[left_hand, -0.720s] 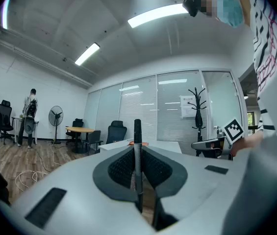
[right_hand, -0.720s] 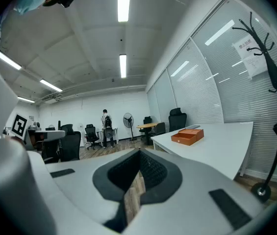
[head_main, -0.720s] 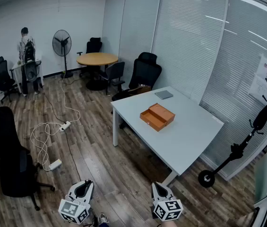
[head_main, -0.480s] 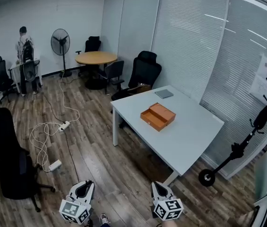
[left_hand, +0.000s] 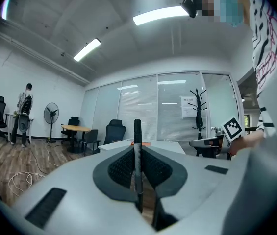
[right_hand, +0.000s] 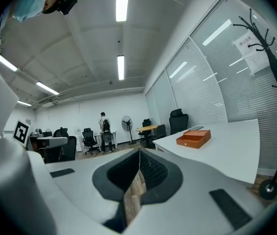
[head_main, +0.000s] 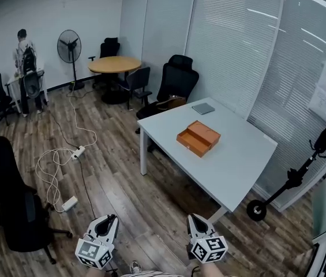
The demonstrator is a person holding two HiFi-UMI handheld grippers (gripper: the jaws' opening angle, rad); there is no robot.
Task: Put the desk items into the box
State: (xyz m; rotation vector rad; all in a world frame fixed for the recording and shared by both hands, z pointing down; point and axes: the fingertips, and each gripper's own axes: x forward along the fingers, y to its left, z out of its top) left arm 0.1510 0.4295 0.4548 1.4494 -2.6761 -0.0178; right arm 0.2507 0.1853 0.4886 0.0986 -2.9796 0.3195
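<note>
The head view has drawn a little closer to the tabletop (head_main: 240,160), so the orange box (head_main: 198,138) on it now sits slightly further right and the coat rack (head_main: 323,141) has slid toward the right edge. The left tongs (head_main: 108,219) and right tongs (head_main: 193,218) show a touch higher in that view. A strip of striped cloth (head_main: 151,274) now peeks in at the bottom edge.

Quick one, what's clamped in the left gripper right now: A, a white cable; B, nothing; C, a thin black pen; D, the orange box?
C: in the left gripper view the left gripper is shut on a black pen that stands up between its jaws, while the orange box lies far off on the white desk.
</note>
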